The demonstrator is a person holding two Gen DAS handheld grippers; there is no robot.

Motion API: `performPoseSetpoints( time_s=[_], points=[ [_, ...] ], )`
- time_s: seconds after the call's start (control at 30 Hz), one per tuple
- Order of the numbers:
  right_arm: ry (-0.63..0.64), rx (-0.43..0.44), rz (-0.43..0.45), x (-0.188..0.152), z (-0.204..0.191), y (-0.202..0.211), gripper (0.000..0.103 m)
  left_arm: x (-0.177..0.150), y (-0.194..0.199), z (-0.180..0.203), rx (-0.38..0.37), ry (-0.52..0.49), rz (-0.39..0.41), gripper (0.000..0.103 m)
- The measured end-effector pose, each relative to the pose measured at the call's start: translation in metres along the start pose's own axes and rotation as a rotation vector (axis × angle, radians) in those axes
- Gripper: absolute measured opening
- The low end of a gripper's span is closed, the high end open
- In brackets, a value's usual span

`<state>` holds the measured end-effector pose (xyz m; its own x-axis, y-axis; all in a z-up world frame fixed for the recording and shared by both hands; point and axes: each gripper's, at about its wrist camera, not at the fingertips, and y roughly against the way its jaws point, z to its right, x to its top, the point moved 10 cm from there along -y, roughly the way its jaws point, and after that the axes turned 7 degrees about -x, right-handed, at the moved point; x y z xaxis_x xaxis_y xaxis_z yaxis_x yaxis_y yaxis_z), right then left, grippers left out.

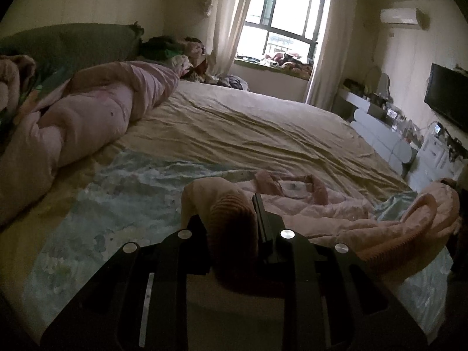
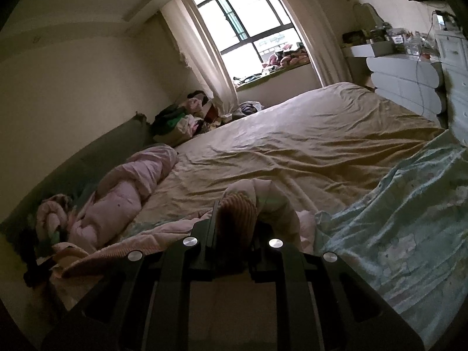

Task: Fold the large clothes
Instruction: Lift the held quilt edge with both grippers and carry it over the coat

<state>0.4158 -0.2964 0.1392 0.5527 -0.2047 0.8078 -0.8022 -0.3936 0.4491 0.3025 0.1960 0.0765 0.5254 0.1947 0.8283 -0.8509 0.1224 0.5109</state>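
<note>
A pink padded jacket with ribbed cuffs lies crumpled on the near edge of the bed. My left gripper is shut on one ribbed pink cuff of it and holds it just above the bed. My right gripper is shut on another ribbed cuff of the same jacket, whose body trails off to the left in that view. The fingertips are partly hidden by the fabric.
The bed has a wrinkled beige sheet and a light blue patterned cover at the near side. A rolled pink quilt lies along the green headboard. Clothes piles, a window and white drawers stand beyond.
</note>
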Motion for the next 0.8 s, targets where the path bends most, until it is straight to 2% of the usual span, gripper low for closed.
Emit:
performPoseSetpoints(
  time_s=[0.4, 0.8],
  points=[
    [-0.014, -0.079, -0.017, 0.023, 0.006, -0.057, 0.014, 0.019, -0.038, -0.014, 0.031, -0.012, 0.029, 0.017],
    [-0.08, -0.185, -0.095, 0.0, 0.034, -0.134, 0.014, 0.001, -0.091, -0.028, 0.084, -0.046, -0.023, 0.019]
  ],
)
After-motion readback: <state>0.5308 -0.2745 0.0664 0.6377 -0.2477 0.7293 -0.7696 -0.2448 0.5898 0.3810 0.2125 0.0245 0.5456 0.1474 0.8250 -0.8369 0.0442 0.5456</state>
